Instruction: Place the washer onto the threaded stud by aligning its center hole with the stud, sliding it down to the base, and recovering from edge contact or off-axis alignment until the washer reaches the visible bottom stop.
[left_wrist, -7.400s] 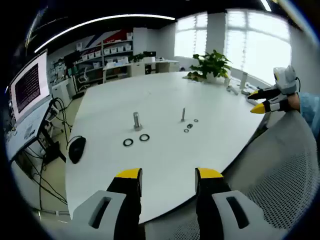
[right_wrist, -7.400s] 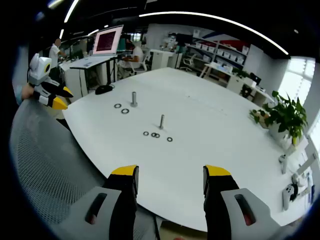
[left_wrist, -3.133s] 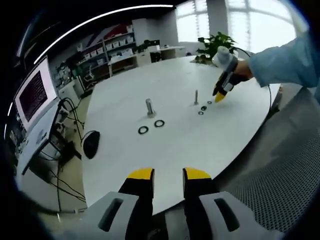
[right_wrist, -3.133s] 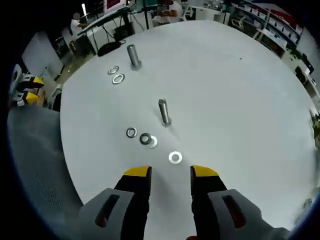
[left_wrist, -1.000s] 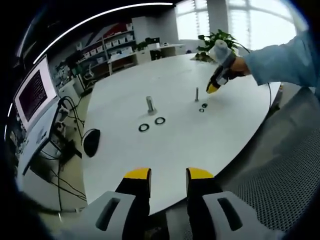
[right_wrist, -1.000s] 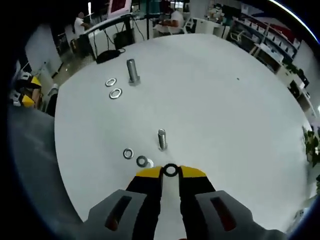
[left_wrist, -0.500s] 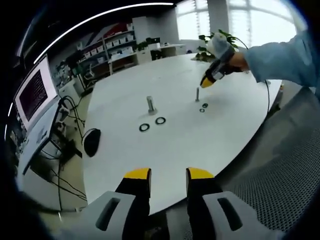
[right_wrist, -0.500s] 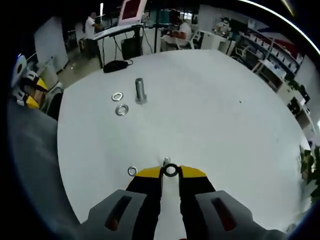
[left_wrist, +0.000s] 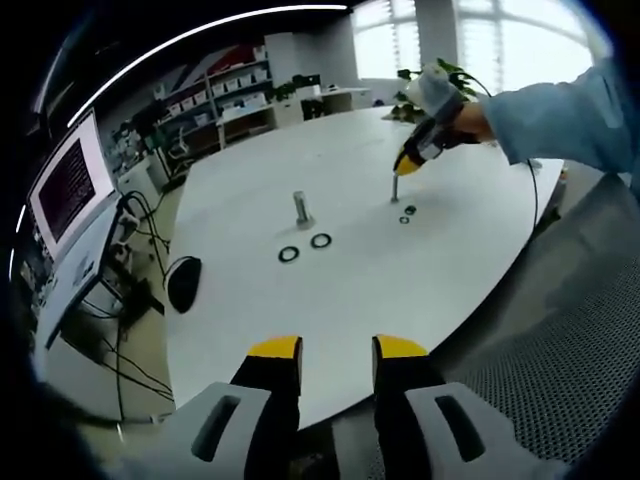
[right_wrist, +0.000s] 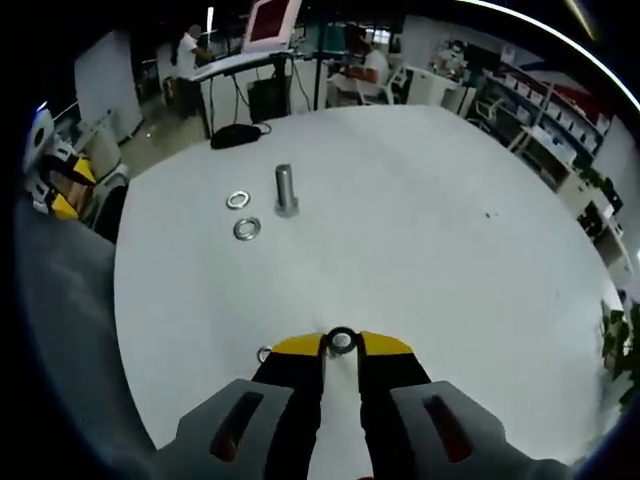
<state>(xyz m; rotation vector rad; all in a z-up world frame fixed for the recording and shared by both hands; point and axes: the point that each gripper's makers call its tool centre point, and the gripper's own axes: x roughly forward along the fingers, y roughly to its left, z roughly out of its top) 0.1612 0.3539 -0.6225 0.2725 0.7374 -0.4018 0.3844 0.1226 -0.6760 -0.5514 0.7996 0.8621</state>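
Open-plan office around us: shelving along the far wall, bright windows, a potted plant (left_wrist: 432, 78), a lit monitor (left_wrist: 66, 188) at one side. We work at a broad white counter (left_wrist: 330, 290). On it stand a thick bolt (left_wrist: 301, 210) with two large washers (left_wrist: 305, 247) near it, and well apart a thin threaded stud (left_wrist: 395, 187) with small loose washers (left_wrist: 406, 214) at its foot. Our right hand-held gripper (right_wrist: 342, 346) is clamped on the washer (right_wrist: 342, 340), poised right over the stud's top. Our left hand-held gripper (left_wrist: 336, 352) hangs off the counter edge, jaws slightly apart, holding nothing.
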